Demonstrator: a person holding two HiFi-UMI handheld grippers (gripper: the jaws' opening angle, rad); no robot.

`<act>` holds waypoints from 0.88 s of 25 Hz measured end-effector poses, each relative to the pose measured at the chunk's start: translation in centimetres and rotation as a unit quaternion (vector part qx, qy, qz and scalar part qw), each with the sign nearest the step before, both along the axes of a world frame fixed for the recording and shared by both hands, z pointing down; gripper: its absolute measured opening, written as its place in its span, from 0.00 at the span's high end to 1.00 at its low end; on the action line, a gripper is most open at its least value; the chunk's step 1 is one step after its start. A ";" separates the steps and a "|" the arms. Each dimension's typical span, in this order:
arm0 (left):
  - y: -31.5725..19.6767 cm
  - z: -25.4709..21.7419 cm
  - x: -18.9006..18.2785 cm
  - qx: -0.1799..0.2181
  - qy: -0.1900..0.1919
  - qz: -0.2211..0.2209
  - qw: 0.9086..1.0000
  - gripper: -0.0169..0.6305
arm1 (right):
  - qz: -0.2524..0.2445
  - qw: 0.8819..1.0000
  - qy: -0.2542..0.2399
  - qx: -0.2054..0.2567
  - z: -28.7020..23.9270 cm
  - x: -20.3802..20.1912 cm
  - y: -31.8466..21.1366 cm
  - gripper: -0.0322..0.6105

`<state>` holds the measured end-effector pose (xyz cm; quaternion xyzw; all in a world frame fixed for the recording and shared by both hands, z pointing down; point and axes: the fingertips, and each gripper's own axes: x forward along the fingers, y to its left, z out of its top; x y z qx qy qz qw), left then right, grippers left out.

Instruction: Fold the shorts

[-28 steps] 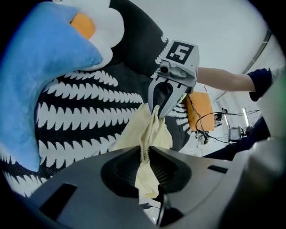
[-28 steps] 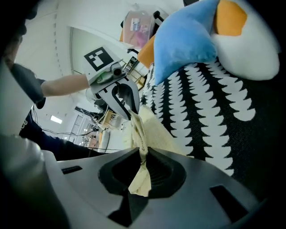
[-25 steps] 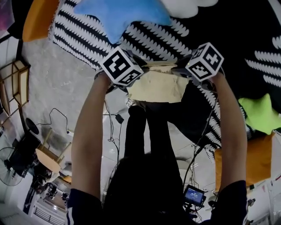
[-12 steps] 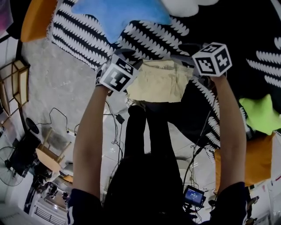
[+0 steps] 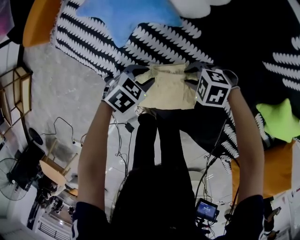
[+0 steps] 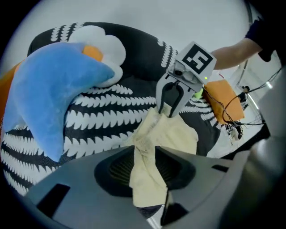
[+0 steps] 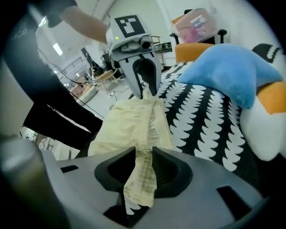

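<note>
Cream shorts [image 5: 171, 86] hang bunched between my two grippers, over the near edge of a black-and-white patterned rug [image 5: 159, 44]. My left gripper [image 5: 140, 77] pinches one end of the cloth; in the left gripper view the shorts [image 6: 165, 134] run up from between my jaws [image 6: 145, 163]. My right gripper [image 5: 193, 72] pinches the other end, a ribbed waistband [image 7: 143, 134] caught in its jaws [image 7: 142, 167]. Both pairs of jaws have just been closing with cloth between them. Each gripper shows in the other's view, the right gripper [image 6: 172, 107] and the left gripper [image 7: 145, 91], tips on the shorts.
A blue star cushion [image 5: 126, 14], a white cushion [image 6: 103, 44] and an orange cushion [image 5: 40, 18] lie on the rug's far side. A green star cushion [image 5: 276, 119] is at the right. Cables [image 5: 119, 133] trail over the grey floor beside the person's legs [image 5: 157, 140].
Both marker cubes have sunk in the picture and rolled, and the right one came inward. The shorts, spread wider half a second ago, are now bunched narrower between the grippers.
</note>
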<state>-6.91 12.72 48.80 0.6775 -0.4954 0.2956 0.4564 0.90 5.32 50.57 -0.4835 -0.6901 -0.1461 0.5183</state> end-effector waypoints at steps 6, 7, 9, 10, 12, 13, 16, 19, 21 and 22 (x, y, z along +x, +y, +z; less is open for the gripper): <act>1.1 2.8 1.4 -0.038 -0.067 0.022 0.997 0.78 | 0.009 1.000 0.013 -0.009 -0.6 -1.0 -0.6 0.90; 1.1 3.2 0.9 -0.040 -0.085 0.020 0.995 0.86 | 0.019 1.000 0.010 -0.015 -1.0 -1.7 -0.9 0.91; 0.9 3.2 -0.1 -0.036 -0.096 -0.002 0.995 0.92 | 0.039 0.999 -0.002 -0.014 -1.1 -3.3 -1.7 0.91; 0.8 3.1 -0.7 -0.031 -0.094 -0.023 0.995 0.93 | 0.046 0.999 -0.007 -0.007 -0.8 -4.0 -2.1 0.91; 0.7 3.0 -2.0 -0.022 -0.085 -0.075 0.993 0.94 | 0.063 0.998 -0.008 0.010 0.4 -5.0 -2.7 0.91; 0.7 3.1 -2.6 -0.022 -0.080 -0.094 0.992 0.94 | 0.076 0.997 -0.002 0.016 1.2 -5.3 -2.8 0.91; 0.9 3.4 -2.9 -0.024 -0.092 -0.098 0.991 0.93 | 0.138 0.990 0.033 0.010 2.9 -5.3 -2.5 0.90; 1.5 2.6 -3.3 -0.014 -0.098 -0.118 0.988 0.86 | 0.248 0.967 0.033 -0.045 1.3 -5.9 -3.8 0.74; 2.7 1.5 -3.7 0.001 -0.071 -0.165 0.984 0.82 | 0.326 0.941 0.011 -0.085 -1.0 -5.8 -6.0 0.66; 3.6 1.0 -3.9 0.008 -0.052 -0.192 0.980 0.79 | 0.358 0.929 -0.007 -0.099 -2.3 -5.3 -7.0 0.67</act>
